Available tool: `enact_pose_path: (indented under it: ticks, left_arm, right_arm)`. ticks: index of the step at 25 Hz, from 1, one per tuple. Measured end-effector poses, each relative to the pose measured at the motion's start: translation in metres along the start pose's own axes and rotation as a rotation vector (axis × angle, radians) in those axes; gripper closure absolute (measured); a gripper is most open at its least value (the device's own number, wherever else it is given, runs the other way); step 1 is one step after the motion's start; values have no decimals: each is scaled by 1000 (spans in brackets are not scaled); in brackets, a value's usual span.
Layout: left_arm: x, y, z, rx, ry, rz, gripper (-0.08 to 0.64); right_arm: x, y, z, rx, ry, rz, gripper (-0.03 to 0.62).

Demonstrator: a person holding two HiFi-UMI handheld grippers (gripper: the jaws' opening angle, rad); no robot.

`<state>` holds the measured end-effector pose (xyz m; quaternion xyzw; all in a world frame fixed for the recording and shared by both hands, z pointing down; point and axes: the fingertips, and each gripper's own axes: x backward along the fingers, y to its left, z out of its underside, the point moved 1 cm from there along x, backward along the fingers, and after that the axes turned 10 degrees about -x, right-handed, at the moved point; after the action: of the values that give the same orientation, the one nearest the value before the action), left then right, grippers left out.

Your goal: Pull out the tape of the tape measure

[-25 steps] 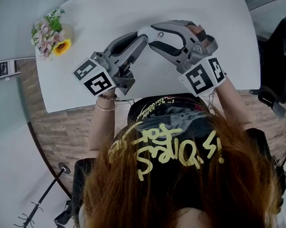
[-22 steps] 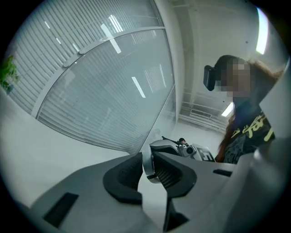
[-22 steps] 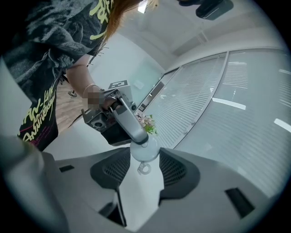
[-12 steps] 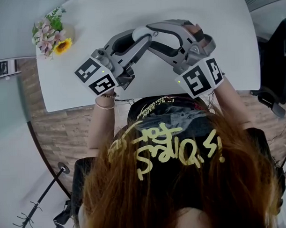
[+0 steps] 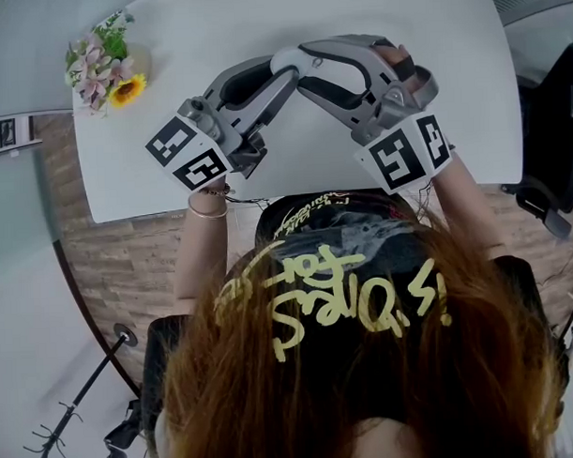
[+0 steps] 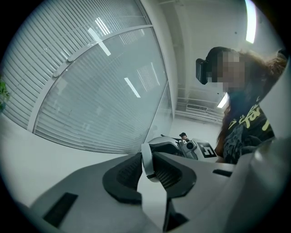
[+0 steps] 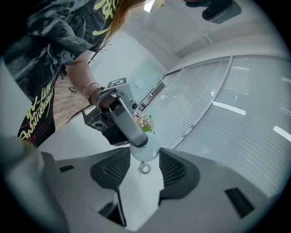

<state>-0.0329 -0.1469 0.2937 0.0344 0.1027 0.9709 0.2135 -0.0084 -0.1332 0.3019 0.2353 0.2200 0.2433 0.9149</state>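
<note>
The right gripper point(image 7: 144, 164) clamps the round tape measure point(image 7: 148, 146); the left gripper point(image 6: 149, 169), jaws just closing, pinches its rim above the table point(image 5: 261, 27).

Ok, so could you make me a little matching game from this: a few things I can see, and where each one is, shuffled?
Things:
A. flowers
B. tape measure
C. small ring
D. bracelets

Places:
1. on the tape measure's edge
2. on the person's left wrist
3. gripped between the right gripper's jaws
4. at a corner of the white table

Pairs: A-4, B-3, C-1, D-2.
</note>
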Motion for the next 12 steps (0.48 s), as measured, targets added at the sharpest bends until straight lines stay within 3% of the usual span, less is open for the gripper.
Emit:
enact_pose_path:
  ticks: [6,12]
  left_arm:
    - [-1,1,1,-11,2,16,482]
    - [-4,1,3,27,6,21,489]
  right_arm:
    - [0,1,0,9,6,3,390]
    - [0,0,2,22,22,6,390]
